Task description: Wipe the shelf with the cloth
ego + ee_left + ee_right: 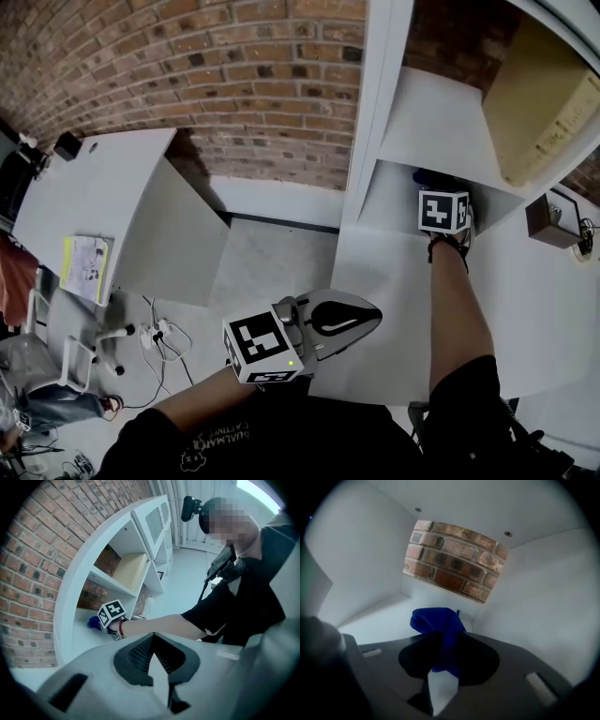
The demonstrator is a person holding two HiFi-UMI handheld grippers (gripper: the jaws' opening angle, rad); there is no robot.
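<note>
The blue cloth (438, 630) is bunched between the jaws of my right gripper (443, 644), which is shut on it. It hangs just above the white floor (379, 616) of a lower shelf compartment backed by brick. In the head view the right gripper (434, 185) reaches into that compartment of the white shelf unit (394, 122), with a dark bit of cloth (422, 174) at its tip. The left gripper view shows the cloth (93, 622) beside the marker cube. My left gripper (364, 319) (152, 637) is held level outside the shelf, shut with nothing in it.
A beige panel (544, 94) fills the compartment above. A small brown box (548, 221) sits right of the shelf. To the left stands a white desk (94, 187) with a booklet (84, 264); cables (159, 333) lie on the floor. A brick wall (234, 84) runs behind.
</note>
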